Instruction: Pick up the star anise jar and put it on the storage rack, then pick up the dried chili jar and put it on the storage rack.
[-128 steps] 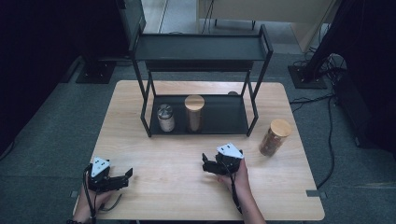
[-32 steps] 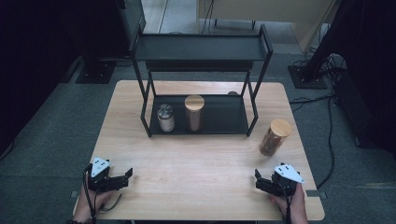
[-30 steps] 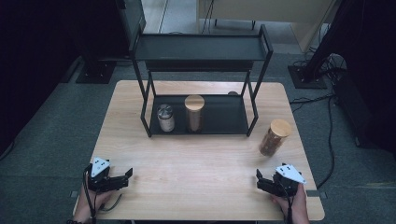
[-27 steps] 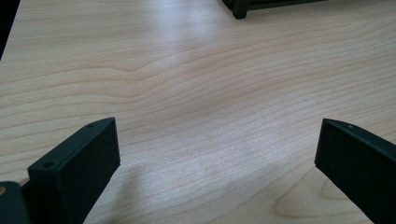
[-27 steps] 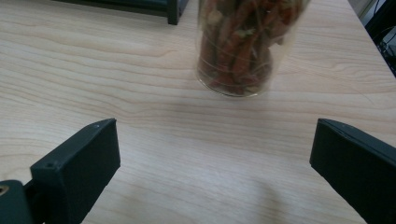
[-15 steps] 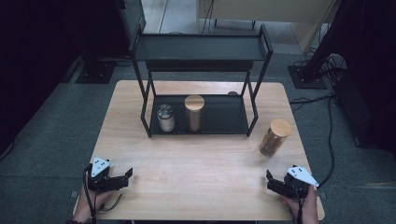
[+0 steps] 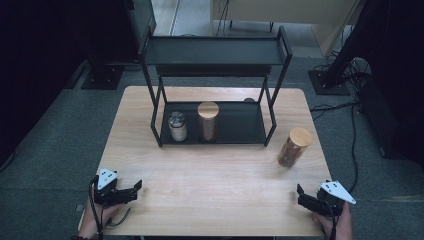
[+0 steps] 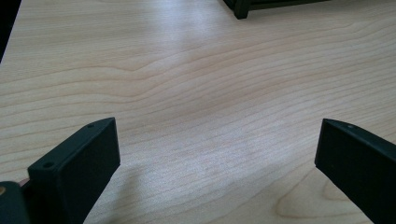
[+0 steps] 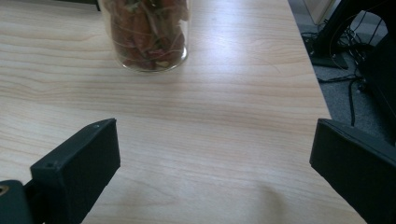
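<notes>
- The right gripper (image 7: 306,196) had pulled back from the middle of the table (image 7: 220,185) to its near right corner, and over the last second it slid a little farther right and toward the edge
- Its jaws stood wide apart with nothing between them — in the right gripper view only bare wood lay in the gap
- The jar with the wooden lid (image 7: 293,147) stood where it had been throughout, on the table's right side just outside the black rack (image 7: 215,50), well apart from the right gripper; in the right gripper view its glass base (image 9: 145,32) sat ahead and left of the jaws, with reddish-brown contents visible
- The left gripper (image 7: 131,190) had not moved from the near left corner — jaws spread, empty, over bare wood
- On the rack's lower shelf the small metal-lidded jar (image 7: 177,126) and the taller wood-lidded jar (image 7: 207,120) were unchanged, side by side
</notes>
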`<action>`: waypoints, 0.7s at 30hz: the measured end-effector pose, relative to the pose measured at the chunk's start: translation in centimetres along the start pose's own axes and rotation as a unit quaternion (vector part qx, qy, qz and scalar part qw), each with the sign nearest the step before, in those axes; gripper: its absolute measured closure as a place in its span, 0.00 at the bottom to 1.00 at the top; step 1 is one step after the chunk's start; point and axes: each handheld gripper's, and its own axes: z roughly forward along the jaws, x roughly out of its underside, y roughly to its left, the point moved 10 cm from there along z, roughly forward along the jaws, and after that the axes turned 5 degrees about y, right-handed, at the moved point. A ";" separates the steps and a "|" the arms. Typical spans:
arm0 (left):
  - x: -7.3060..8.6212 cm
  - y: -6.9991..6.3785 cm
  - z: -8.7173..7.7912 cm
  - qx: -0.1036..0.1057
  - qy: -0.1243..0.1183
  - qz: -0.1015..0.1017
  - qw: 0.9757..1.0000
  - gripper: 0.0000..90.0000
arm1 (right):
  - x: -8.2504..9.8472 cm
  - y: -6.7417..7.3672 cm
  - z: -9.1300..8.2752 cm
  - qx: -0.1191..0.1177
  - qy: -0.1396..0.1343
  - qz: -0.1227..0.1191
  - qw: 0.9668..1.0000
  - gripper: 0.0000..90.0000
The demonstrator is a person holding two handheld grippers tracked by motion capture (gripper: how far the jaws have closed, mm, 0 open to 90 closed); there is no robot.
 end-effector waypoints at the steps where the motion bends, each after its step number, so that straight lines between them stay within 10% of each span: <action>1: 0.0 0.0 0.0 0.000 0.000 0.000 1.000 0.00 | 0.1 -0.2 0.0 0.001 0.001 0.000 1.000 0.02; 21: 0.0 0.0 0.0 -0.002 0.000 -0.001 1.000 0.00 | 0.8 -1.9 -0.7 0.009 0.006 0.019 1.000 0.03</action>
